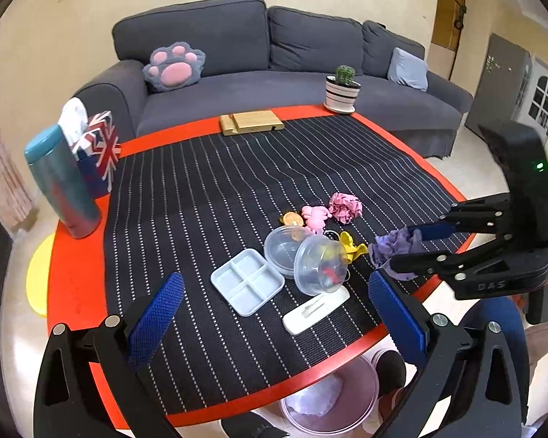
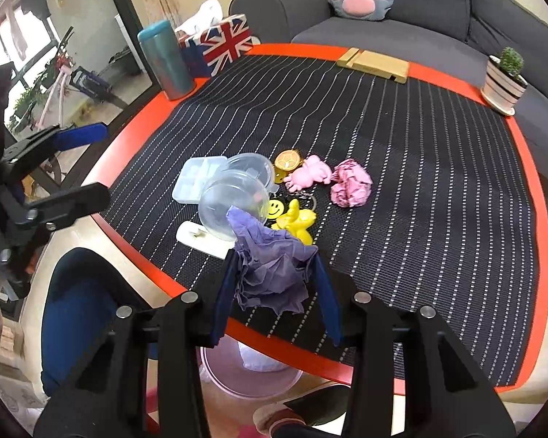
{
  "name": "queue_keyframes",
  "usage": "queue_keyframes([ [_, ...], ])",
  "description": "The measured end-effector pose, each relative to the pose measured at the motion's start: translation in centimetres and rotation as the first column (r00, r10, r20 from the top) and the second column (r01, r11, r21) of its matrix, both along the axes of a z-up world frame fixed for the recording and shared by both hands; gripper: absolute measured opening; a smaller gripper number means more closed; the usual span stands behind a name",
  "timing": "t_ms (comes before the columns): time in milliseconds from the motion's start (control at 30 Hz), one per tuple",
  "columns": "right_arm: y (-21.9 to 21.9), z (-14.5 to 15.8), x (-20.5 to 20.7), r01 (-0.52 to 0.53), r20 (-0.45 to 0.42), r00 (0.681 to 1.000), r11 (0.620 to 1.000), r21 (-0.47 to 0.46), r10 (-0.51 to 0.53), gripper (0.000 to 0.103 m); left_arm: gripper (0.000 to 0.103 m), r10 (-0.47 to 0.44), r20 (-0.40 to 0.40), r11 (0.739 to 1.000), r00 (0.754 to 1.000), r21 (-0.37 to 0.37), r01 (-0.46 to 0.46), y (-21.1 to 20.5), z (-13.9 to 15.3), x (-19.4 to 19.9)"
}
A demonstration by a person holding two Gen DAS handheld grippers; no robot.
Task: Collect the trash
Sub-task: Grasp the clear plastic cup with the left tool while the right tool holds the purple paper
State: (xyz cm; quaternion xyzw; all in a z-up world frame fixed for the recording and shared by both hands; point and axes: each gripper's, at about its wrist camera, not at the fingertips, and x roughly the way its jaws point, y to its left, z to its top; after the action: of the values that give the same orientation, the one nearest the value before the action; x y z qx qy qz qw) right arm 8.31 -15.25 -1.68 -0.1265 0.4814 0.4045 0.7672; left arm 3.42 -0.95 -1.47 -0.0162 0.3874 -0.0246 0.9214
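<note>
A crumpled purple paper wad (image 2: 274,273) is pinched between the blue pads of my right gripper (image 2: 276,284), lifted just above the near edge of the striped table mat; in the left wrist view the same purple wad (image 1: 391,252) shows in the right gripper (image 1: 407,250). A crumpled pink paper wad (image 2: 350,182) (image 1: 345,207) lies on the mat beyond. Below the table edge stands a pink waste bin (image 2: 252,376) (image 1: 328,398) with pale paper in it. My left gripper (image 1: 274,314) hangs open over the near table edge, nothing between its fingers.
Clear plastic bowls (image 1: 303,255), a grey divided tray (image 1: 246,281), a white flat case (image 1: 316,310), pink and yellow toys (image 2: 299,197) and an orange slice charm sit mid-mat. A teal bottle (image 1: 60,186), flag tissue box, wooden stand and potted cactus (image 1: 343,89) line the far edge. A person's legs are under the table.
</note>
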Motion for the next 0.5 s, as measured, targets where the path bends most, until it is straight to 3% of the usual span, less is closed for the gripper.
queue_keyframes([
  [500, -2.9, 0.3, 0.3, 0.059, 0.003, 0.998, 0.998, 0.012, -0.059, 0.042, 0.097, -0.100, -0.156, 0.995, 0.983, -0.017, 0.099, -1.2, -2.8, 4.9],
])
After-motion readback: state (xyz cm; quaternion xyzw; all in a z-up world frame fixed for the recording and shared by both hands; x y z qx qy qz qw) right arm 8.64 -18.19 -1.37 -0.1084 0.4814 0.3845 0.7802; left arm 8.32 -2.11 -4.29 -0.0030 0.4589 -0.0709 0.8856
